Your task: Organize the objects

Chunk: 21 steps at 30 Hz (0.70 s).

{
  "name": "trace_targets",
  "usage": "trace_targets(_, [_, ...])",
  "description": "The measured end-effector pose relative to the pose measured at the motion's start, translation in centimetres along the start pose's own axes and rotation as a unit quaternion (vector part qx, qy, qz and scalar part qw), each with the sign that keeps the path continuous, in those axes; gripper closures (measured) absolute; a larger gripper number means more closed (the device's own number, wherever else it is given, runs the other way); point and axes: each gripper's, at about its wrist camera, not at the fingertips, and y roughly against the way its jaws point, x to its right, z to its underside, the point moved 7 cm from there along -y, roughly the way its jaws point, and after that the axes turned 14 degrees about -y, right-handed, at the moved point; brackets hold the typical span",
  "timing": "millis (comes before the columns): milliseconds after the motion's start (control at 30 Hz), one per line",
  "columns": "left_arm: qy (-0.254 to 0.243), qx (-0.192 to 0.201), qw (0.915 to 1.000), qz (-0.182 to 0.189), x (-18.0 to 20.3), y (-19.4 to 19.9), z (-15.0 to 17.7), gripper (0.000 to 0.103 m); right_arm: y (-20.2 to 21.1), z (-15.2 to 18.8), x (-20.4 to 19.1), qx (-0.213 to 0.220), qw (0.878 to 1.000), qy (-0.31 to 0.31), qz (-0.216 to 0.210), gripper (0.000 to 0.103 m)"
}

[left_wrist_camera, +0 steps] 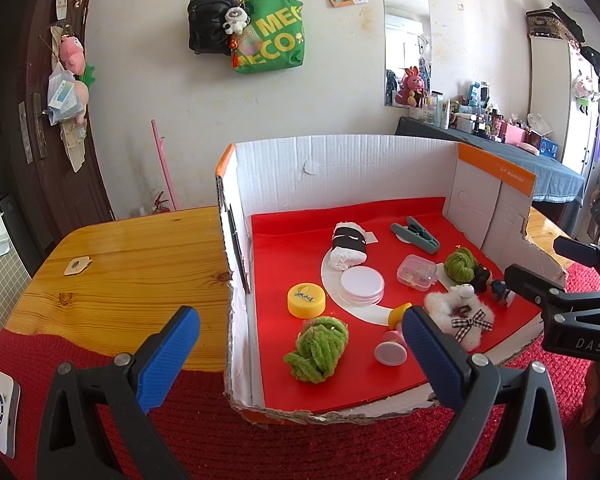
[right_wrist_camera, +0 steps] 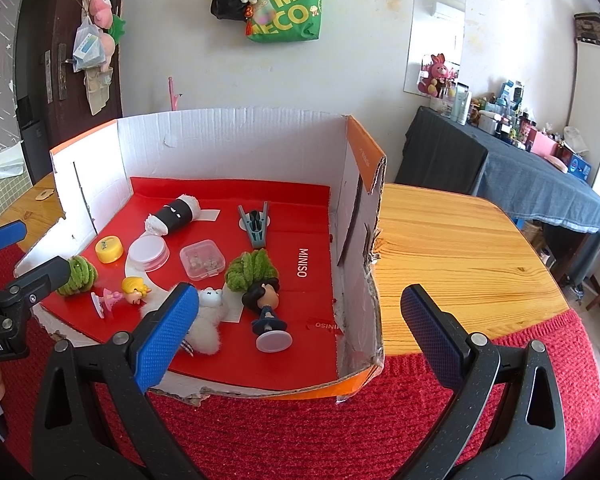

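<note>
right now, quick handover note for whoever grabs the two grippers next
Left gripper: open, empty, at the box's near left corner.
Right gripper: open, empty, at its near right corner.
All items lie loose on the red liner of the cardboard box: yellow lid, white round tin, clear case, two green yarn balls, dark-haired figurine, blonde figurine, fluffy sheep.
Done: nothing visibly sorted.
Left: all of it.

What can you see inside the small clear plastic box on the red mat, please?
Through the clear plastic box a few small pale bits show, loose on its floor; its lid is shut. What they are is too small to tell.
</note>
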Motion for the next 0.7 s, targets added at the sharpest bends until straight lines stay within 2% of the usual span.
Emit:
trace_targets(167, [0.008, 0.006, 0.9999, -0.003, -0.2, 0.4, 0.0, 0.0, 0.5, -0.2, 0.1, 0.007, 1.0, -0.007, -0.007, 0.0])
trace_targets(333, [0.029, 0.009, 0.9994, 0.019, -0.4, 1.0, 0.1, 0.0, 1.4, -0.7, 0.5, 0.005, 0.999, -0.027, -0.017, 0.0])
trace_targets(500, [0.024, 0.013, 0.9996, 0.011, -0.4, 2.4, -0.2, 0.0, 3.1, -1.3, 0.6, 0.008, 0.999, -0.03, -0.019, 0.0])
trace_targets(700, [0.025, 0.006, 0.9995, 0.019, -0.2, 4.1, 0.2, 0.0, 5.2, -0.3, 0.8, -0.014, 0.998, -0.044, -0.035, 0.0])
